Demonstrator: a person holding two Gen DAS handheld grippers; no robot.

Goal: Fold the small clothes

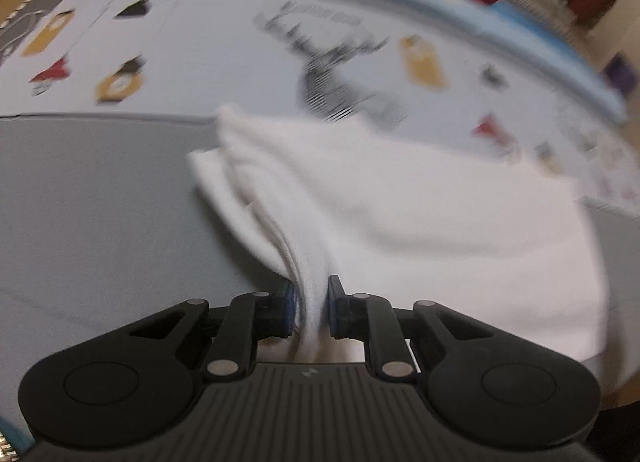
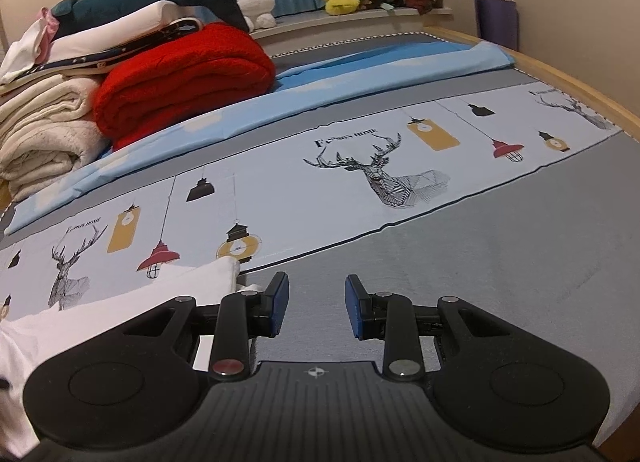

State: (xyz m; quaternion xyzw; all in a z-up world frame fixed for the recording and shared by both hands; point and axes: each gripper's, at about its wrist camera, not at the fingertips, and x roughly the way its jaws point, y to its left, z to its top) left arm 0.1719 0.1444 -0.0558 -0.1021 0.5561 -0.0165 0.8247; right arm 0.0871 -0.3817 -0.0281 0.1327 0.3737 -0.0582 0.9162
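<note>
White garment (image 1: 420,214) lies on the bed (image 1: 80,202), a bunched edge pinched in our left gripper (image 1: 312,308); that view is blurred, so we should carry the fold over slowly. From the right wrist, our right gripper (image 2: 316,304) hangs with jaws wide and empty beside the cloth's corner, free to pin it flat.

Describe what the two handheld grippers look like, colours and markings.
Both the left gripper and the right gripper look alike: matte black linkage arms with silver pivot pins, round black hubs at each side, blue pads on the fingers, and a ribbed dark grey body with a small emblem. No cables or sleeves show.
</note>
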